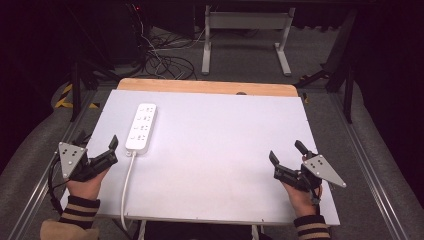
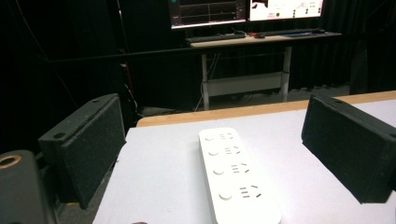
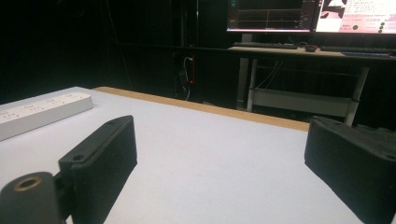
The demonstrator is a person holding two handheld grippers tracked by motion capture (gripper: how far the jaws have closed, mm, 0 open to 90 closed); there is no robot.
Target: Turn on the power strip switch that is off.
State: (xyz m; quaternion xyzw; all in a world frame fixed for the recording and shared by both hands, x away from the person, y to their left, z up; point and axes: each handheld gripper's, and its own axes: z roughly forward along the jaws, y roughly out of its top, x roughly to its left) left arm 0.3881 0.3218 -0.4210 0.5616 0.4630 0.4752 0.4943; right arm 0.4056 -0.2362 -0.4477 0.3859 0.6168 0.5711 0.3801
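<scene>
Step in hand: reaching for the power strip [image 1: 141, 127]; I judge the left gripper [image 1: 114, 148] should come in straight along its length and close across the narrow width, so the strip does not turn.
Left gripper fingers: spread wide, holding nothing, strip lying between them and a little ahead.
Right gripper [image 1: 287, 155] fingers: also spread, empty, well apart from the strip.
Strip place: left part of the table [image 1: 225, 150], flat, cord [image 1: 126, 185] running to the near edge.
Strip material: smooth white plastic, long body, rounded ends, four outlets.
Jaw pads: black, rough, foam-like.
Table top: matte white sheet, wooden far edge.
</scene>
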